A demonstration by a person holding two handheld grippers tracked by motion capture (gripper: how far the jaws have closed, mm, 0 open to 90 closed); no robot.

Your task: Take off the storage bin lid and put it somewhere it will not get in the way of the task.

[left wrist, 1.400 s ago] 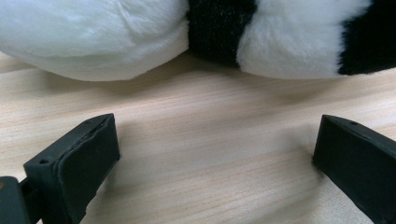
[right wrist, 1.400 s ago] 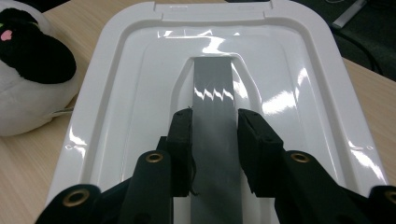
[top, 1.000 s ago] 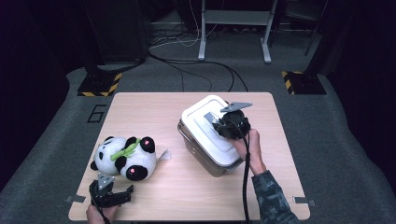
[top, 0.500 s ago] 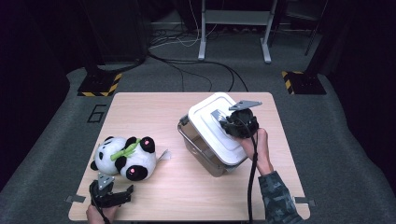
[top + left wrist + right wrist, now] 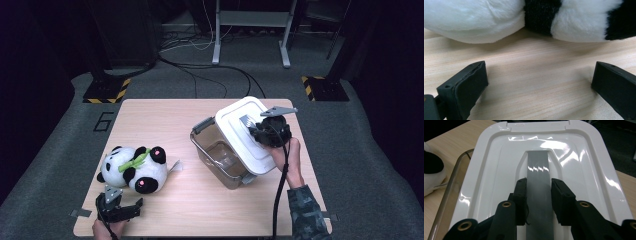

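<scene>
A dark "6" is marked on the grey floor mat (image 5: 90, 131) left of the table.

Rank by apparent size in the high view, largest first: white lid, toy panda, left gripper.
1. White lid, though tilted up toward the camera, which may enlarge it.
2. Toy panda, somewhat smaller.
3. Left gripper, clearly smallest.

The white lid (image 5: 549, 152), glossy with a grey handle strip (image 5: 537, 195) down its middle, sits tilted and part-lifted over the clear bin (image 5: 220, 152), the strip clamped between the right jaws, while the bin lies just below and beside them.
</scene>
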